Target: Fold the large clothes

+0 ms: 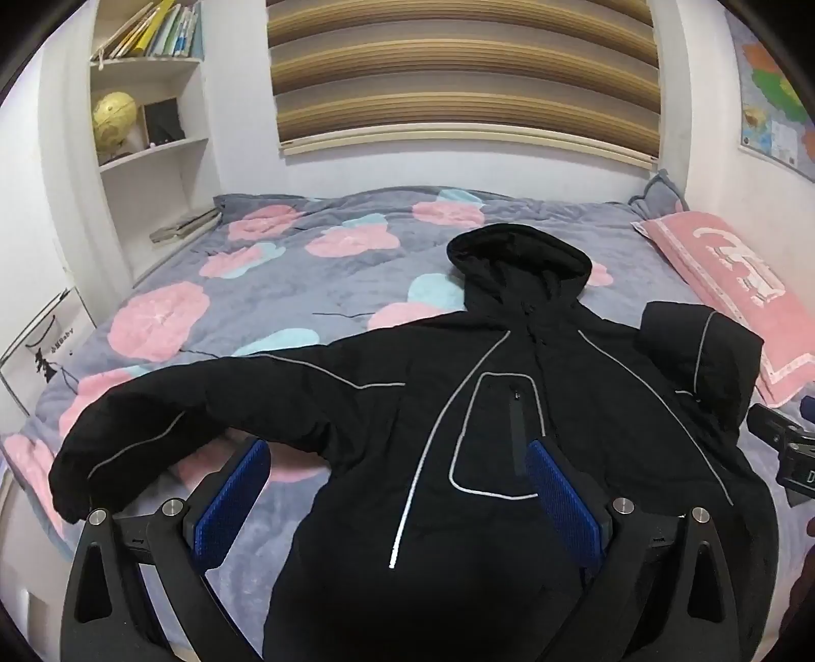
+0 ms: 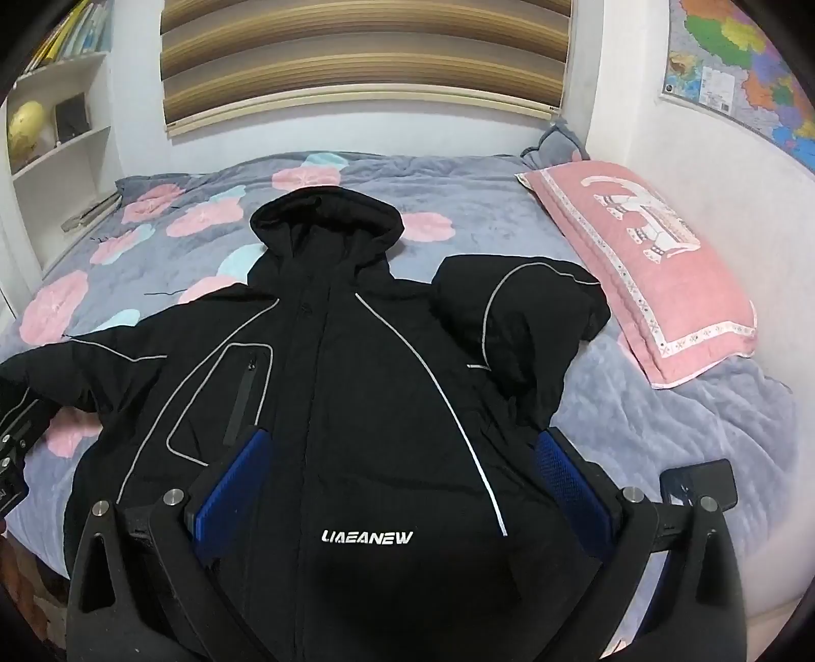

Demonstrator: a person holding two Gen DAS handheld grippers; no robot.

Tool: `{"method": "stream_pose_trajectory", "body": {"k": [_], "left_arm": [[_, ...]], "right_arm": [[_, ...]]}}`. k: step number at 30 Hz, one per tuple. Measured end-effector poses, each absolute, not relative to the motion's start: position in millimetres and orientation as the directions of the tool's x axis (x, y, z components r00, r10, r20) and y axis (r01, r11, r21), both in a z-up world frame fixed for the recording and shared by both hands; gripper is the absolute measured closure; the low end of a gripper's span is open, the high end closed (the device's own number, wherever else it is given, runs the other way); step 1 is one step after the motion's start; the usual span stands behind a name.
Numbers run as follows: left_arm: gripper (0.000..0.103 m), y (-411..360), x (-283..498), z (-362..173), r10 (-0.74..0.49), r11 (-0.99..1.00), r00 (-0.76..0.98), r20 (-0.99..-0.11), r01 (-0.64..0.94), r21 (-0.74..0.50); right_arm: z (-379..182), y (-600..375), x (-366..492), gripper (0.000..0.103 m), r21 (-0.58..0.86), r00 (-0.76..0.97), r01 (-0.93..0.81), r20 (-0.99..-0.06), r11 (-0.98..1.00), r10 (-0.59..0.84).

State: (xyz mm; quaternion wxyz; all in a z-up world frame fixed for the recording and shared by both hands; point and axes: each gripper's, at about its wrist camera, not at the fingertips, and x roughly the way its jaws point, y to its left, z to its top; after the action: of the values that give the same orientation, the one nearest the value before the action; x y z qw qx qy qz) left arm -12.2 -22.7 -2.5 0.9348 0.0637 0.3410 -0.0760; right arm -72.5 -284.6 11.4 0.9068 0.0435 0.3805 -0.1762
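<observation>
Left wrist view: black hooded jacket (image 1: 509,407) spread front-up across flowered quilt (image 1: 305,285), hood (image 1: 519,254) toward striped blind (image 1: 458,76) on far wall. One sleeve (image 1: 178,433) stretched out flat to picture-left, cuff near bed edge. Other sleeve (image 1: 698,356) doubled back on itself beside pink pillow (image 1: 728,285). Grey piping tracing shoulders and chest pocket (image 1: 494,433). Left gripper (image 1: 397,504) hovering above jacket's lower front, blue pads (image 1: 229,509) spread wide apart, nothing between them, no contact with cloth visible. Part of right gripper's dark body (image 1: 784,448) at right edge. Shelves (image 1: 147,142) with books (image 1: 153,30) and yellow globe (image 1: 114,114) at far left; map (image 1: 774,112) on right wall.

Right wrist view: same jacket (image 2: 356,382) seen from further right, white lettering (image 2: 367,537) low on front just ahead of camera. Right gripper (image 2: 402,489) angled down over jacket's hem area, pads (image 2: 570,489) fully parted, holding nothing. Bunched sleeve (image 2: 519,326) lying just short of pillow (image 2: 642,265), touching or not cannot tell. Dark flat object (image 2: 698,484) on quilt (image 2: 687,407) behind right finger, kind unclear. Left gripper's body (image 2: 15,448) at left edge.
</observation>
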Motion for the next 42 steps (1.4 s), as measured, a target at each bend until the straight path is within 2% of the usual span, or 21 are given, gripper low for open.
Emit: {"method": "stream_pose_trajectory", "body": {"k": [23, 30, 34, 42], "left_arm": [[0.003, -38.6, -25.2, 4.3, -0.128, 0.974, 0.753, -0.645, 0.218, 0.061], [0.003, -42.0, -27.1, 4.1, -0.134, 0.974, 0.748, -0.650, 0.220, 0.053], [0.003, -35.8, -24.6, 4.6, -0.169, 0.974, 0.736, -0.656, 0.225, 0.000], [0.003, -38.6, -26.0, -1.4, -0.157, 0.975, 0.732, -0.663, 0.222, 0.014]], "right_arm": [[24.1, -304.0, -97.0, 0.000, -0.065, 0.629, 0.439, -0.690, 0.896, -0.358], [23.7, -299.7, -96.7, 0.000, -0.082, 0.629, 0.427, -0.689, 0.900, -0.361], [21.4, -297.1, -95.7, 0.000, -0.082, 0.626, 0.420, -0.695, 0.904, -0.354], [18.8, -294.0, -93.2, 0.000, -0.085, 0.622, 0.413, -0.700, 0.907, -0.349]]}}
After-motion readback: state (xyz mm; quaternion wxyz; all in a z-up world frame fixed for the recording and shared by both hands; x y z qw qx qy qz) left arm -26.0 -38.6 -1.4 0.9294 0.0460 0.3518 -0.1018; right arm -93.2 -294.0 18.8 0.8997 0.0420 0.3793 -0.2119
